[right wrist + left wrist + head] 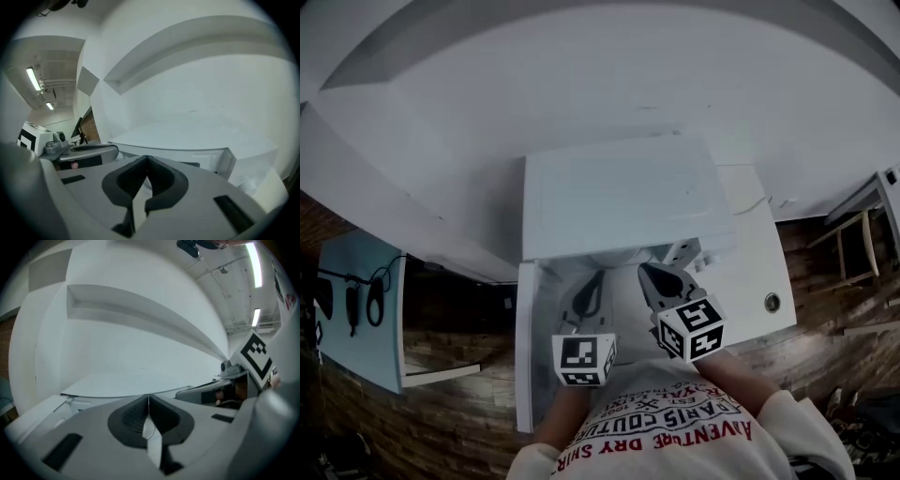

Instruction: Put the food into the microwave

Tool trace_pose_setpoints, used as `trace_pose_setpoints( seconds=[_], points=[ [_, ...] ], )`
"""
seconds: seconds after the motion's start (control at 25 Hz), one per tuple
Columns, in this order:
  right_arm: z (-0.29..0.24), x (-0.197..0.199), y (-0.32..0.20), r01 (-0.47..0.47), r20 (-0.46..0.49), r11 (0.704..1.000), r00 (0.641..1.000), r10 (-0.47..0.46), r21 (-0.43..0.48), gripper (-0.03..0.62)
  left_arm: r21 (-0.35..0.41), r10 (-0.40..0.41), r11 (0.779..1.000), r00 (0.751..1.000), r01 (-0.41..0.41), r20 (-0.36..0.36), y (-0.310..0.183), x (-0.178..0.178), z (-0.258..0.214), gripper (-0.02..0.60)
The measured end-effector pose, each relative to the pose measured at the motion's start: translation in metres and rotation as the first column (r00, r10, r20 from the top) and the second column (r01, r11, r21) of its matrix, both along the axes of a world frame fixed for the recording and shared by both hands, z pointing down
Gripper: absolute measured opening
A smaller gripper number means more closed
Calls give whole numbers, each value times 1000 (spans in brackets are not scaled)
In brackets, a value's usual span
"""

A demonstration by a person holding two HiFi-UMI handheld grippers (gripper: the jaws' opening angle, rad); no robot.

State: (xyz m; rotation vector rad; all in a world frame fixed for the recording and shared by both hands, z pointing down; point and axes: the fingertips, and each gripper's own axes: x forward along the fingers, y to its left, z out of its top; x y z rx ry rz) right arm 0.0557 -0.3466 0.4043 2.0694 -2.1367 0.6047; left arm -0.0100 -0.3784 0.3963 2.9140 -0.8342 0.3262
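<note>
Straight ahead of the person, on a white counter (757, 272), sits the white microwave (619, 197), and both tools are held side by side before its front, high enough that each gripper view looks across its flat top. The left gripper (148, 400) has its jaws pressed together tip to tip with nothing between them; the right gripper (147, 161) is likewise closed on nothing. Only the dark hollow behind the pads shows in either view. Neither one carries the food, then, and no view lets me pick the food out for certain: a small white object (681, 251) stands against the microwave's front right corner, just beyond the right gripper, but what it is cannot be told. Whether the door is open is also unclear from above. Closed, empty jaws raised in front of the appliance suit a push or a hook on the door rather than a carry – my guess is that the door is the concern now and the food has yet to go in
</note>
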Motion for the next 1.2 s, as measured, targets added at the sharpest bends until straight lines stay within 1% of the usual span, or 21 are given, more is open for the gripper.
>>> trace_pose_setpoints(
  seconds=[0.12,0.2,0.28,0.44,0.56,1.0,1.2],
  points=[
    [-16,5,2,-4,-30,999,1000,5,48,12,19,15,1000,1000,-14,-15,2,4,-14,8],
    [-19,8,3,2,-53,998,999,1,57,12,38,28,999,999,-27,-22,5,7,-22,8],
    [-20,10,4,2,-53,998,999,1,62,12,55,36,998,999,-35,-22,5,10,-25,8],
    [-21,10,6,16,-63,998,998,-12,68,12,65,35,997,999,-34,-23,6,11,-28,8],
    [-23,7,6,30,-84,997,996,-24,75,12,57,33,998,999,-31,-30,6,11,-29,8],
    [-19,8,12,22,-60,997,998,-18,68,12,44,28,999,999,-27,-30,12,10,-28,8],
    [-18,8,13,23,-64,997,998,-19,68,12,26,31,999,999,-31,-27,13,12,-22,8]
  ],
)
